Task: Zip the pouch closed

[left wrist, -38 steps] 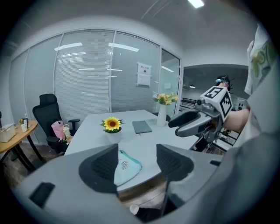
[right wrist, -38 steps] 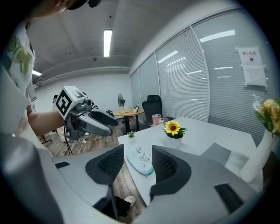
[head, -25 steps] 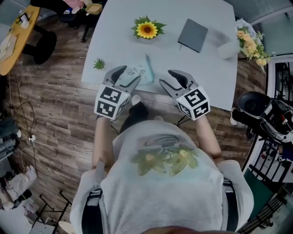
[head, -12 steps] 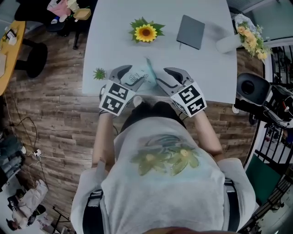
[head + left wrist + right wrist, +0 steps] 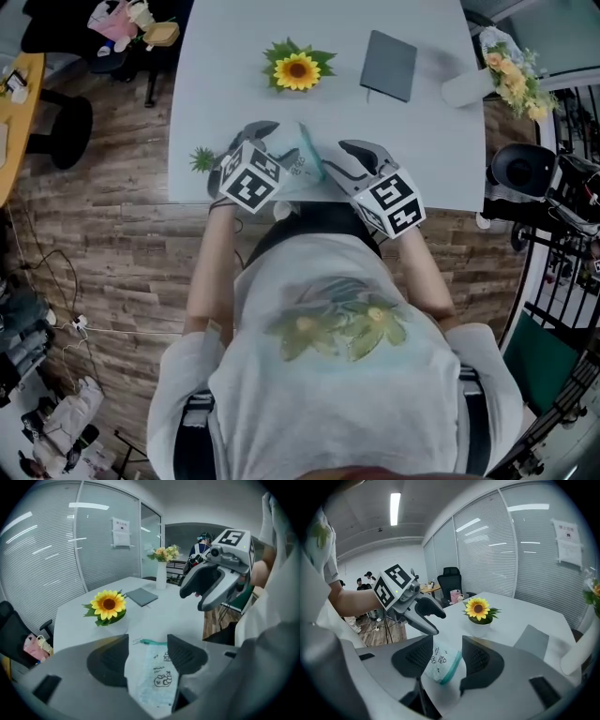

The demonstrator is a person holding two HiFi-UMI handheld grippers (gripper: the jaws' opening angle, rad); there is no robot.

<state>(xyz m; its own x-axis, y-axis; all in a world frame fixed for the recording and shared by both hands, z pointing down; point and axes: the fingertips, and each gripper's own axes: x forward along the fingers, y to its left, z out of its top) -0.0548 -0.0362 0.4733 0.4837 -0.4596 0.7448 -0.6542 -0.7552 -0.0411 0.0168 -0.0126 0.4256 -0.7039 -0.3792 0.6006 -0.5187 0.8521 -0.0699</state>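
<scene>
The pouch (image 5: 302, 161) lies at the near edge of the bench (image 5: 422, 141). Since a second ago you have brought both tongs in around it. Your left tongs (image 5: 272, 145) and right tongs (image 5: 345, 159) are released: jaws wide apart, pouch between them, unclamped.

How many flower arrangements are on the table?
2: a sunflower on the far side, left of centre, and a vase of yellow flowers at the far right corner. None hidden.
</scene>
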